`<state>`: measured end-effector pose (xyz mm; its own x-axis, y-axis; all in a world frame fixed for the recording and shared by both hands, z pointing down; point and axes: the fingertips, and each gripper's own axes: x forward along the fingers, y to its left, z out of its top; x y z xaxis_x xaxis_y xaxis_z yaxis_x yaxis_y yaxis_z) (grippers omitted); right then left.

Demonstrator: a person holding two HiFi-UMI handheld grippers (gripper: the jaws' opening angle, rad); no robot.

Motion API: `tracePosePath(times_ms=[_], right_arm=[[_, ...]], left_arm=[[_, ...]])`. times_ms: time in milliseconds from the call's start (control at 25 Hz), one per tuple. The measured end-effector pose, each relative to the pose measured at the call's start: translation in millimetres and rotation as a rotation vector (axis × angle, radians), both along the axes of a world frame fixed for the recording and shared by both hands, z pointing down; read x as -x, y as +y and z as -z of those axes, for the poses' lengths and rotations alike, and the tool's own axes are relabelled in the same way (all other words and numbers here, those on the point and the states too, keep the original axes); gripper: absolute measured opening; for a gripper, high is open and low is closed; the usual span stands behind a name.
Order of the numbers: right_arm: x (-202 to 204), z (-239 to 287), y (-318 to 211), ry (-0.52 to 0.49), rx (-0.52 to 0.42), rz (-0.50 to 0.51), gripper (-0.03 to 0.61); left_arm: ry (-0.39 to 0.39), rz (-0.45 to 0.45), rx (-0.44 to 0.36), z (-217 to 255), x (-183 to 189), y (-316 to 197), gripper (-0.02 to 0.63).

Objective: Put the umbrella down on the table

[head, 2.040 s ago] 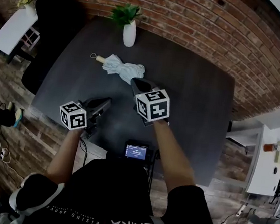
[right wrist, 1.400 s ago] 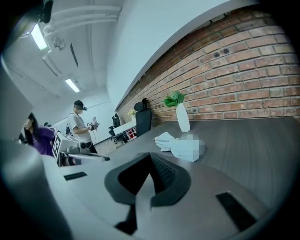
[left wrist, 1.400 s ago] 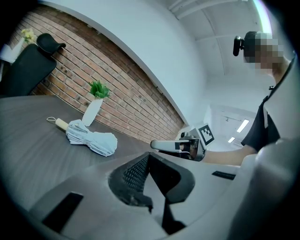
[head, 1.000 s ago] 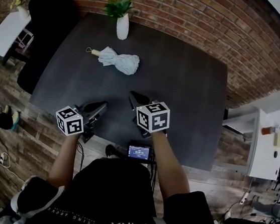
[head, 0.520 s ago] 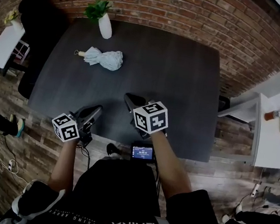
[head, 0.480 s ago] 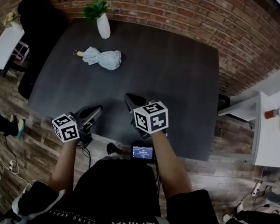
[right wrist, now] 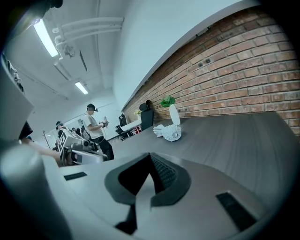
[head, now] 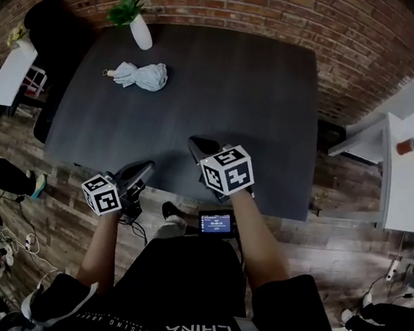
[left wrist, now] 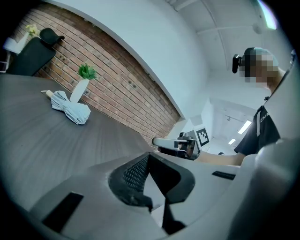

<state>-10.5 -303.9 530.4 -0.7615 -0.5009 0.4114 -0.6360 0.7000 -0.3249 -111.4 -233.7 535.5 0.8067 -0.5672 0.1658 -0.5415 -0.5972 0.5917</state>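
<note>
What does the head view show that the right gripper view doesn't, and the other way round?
Only the head view: the small screen at the person's waist and the white cabinet. Only the right gripper view: ceiling lights and a standing person. Both: the folded umbrella lying on the dark table, the plant vase, the brick wall.
</note>
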Motion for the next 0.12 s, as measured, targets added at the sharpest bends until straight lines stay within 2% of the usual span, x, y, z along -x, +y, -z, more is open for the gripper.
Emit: tracePosePath(times_ms=[120], right_arm=[[-11.5, -2.0, 15.2, -0.004, -0.003, 0.014, 0.009]], left_arm=[[0.004, -0.007, -0.007, -1.1, -14.9, 20.1, 0.003]])
